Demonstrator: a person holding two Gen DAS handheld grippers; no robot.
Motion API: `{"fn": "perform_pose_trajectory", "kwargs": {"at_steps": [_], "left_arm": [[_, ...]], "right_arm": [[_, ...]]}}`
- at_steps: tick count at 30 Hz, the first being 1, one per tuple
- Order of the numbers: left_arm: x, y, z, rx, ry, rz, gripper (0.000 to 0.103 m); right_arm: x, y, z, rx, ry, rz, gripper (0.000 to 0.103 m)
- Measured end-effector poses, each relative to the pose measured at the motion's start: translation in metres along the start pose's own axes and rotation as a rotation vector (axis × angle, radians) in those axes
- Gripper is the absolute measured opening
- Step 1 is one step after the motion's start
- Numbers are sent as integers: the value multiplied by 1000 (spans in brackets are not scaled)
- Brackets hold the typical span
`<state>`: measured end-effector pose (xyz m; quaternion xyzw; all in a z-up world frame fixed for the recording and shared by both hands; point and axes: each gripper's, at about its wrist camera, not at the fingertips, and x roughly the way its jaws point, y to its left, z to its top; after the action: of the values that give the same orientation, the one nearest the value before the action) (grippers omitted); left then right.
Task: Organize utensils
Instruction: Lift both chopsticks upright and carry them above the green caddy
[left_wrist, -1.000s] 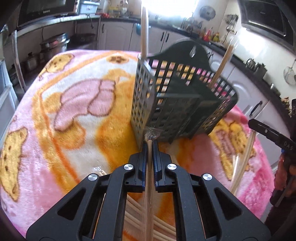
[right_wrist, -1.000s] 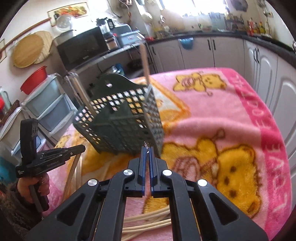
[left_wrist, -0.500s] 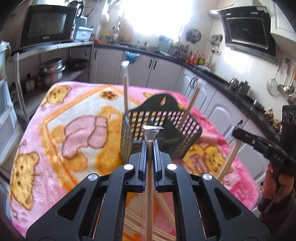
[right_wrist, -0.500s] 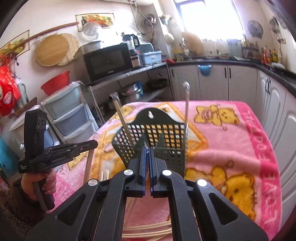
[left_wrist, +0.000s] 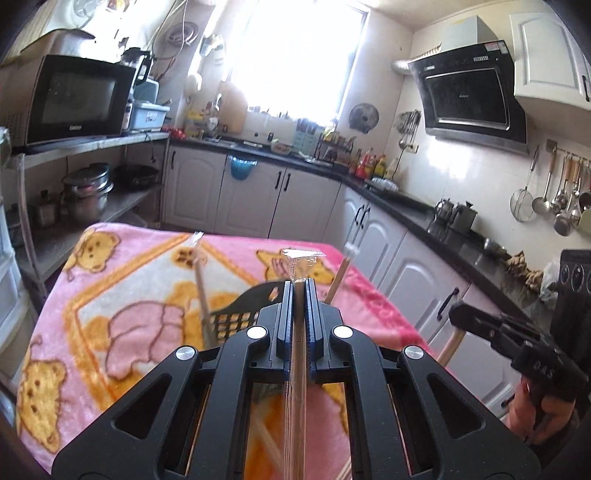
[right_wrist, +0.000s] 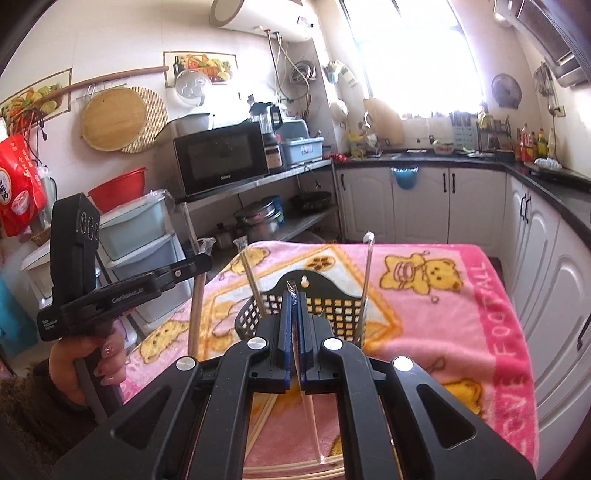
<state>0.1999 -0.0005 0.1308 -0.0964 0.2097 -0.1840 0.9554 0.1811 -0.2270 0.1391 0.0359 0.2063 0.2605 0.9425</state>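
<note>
The left claw (left_wrist: 299, 291) is clamped on a plastic-wrapped pair of chopsticks (left_wrist: 297, 369). The right claw (right_wrist: 293, 306) pinches another wrapped pair (right_wrist: 308, 413). Just beyond both claws, a dark slotted basket (right_wrist: 332, 310) on the pink-blanketed table (right_wrist: 443, 314) holds two wrapped pairs upright (right_wrist: 366, 280).

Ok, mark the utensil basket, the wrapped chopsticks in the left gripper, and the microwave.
utensil basket (right_wrist: 334, 312), right wrist view, on its lattice wall.
wrapped chopsticks (left_wrist: 297, 354), left wrist view, on the shaft between the pads.
left gripper (left_wrist: 297, 286), left wrist view, between its fingertips.
microwave (right_wrist: 221, 157), right wrist view, on its door.
</note>
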Motion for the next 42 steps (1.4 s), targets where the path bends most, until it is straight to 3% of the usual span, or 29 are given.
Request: {"fn": "perform_pose_trajectory", "kwargs": {"at_steps": [18, 35, 42], "left_arm": [[31, -46, 64, 53, -174, -44, 3], [53, -45, 100, 68, -300, 22, 3], [61, -38, 100, 72, -335, 55, 3]], "right_arm": [[-16, -17, 38, 27, -71, -58, 3], [-7, -23, 96, 23, -170, -36, 3], [3, -21, 123, 6, -213, -21, 3]]}}
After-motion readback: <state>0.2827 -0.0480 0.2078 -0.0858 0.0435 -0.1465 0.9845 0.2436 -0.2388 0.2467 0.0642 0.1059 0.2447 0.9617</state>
